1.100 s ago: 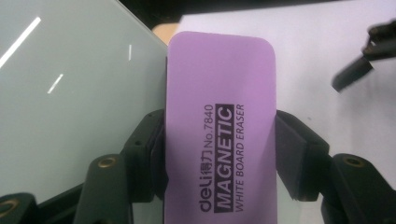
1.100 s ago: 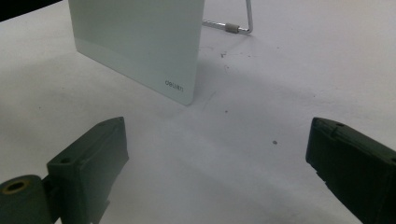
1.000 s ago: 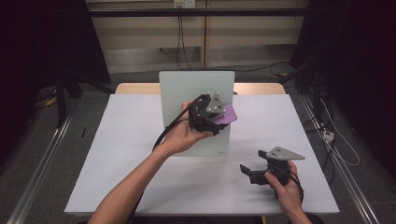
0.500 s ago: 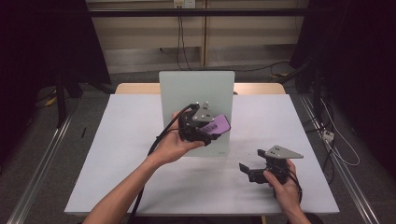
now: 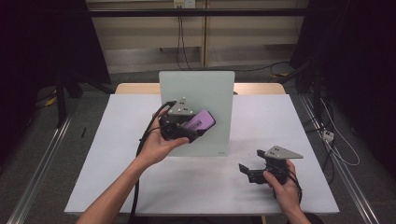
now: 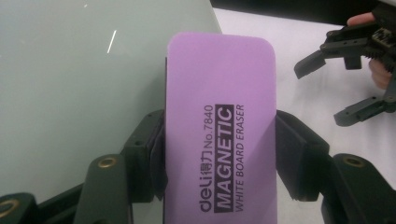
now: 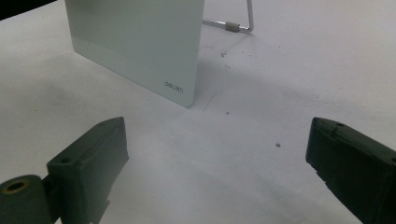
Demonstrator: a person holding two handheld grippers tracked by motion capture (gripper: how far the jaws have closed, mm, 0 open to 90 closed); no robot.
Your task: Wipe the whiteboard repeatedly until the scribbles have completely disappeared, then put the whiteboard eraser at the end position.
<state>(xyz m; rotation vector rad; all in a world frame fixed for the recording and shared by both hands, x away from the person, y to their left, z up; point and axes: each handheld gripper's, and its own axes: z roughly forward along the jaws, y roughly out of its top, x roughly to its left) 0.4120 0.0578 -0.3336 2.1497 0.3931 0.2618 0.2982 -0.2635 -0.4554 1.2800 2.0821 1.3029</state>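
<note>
Purple whiteboard eraser (image 6: 220,140), printed with "deli No.7840 MAGNETIC WHITE BOARD ERASER", was clamped across its long sides between the two black jaws of the left gripper (image 5: 184,127); it was held up in front of the pale green glass board (image 5: 196,112), over the board's lower middle part as seen in the high view, its printed face turned away from the glass; whether its underside touched the board could not be told. In the left gripper view the eraser was seen to rise from between the jaw pads, the board's surface lying behind it and to its left; a short bright streak was seen on the glass near the upper left. The board was stood upright near the far edge of the white table (image 5: 116,177), propped from behind by a metal wire stand (image 7: 243,23); the small word "deli" was printed at its lower corner. The left hand (image 5: 156,147) was wrapped round the gripper's body, a black cable (image 5: 137,186) trailing down beside the forearm. Well apart, toward the near right of the table, the right gripper (image 5: 250,171) was held low over the bare surface; its jaws were spread wide with nothing between them, pointed toward the board's lower corner.
</note>
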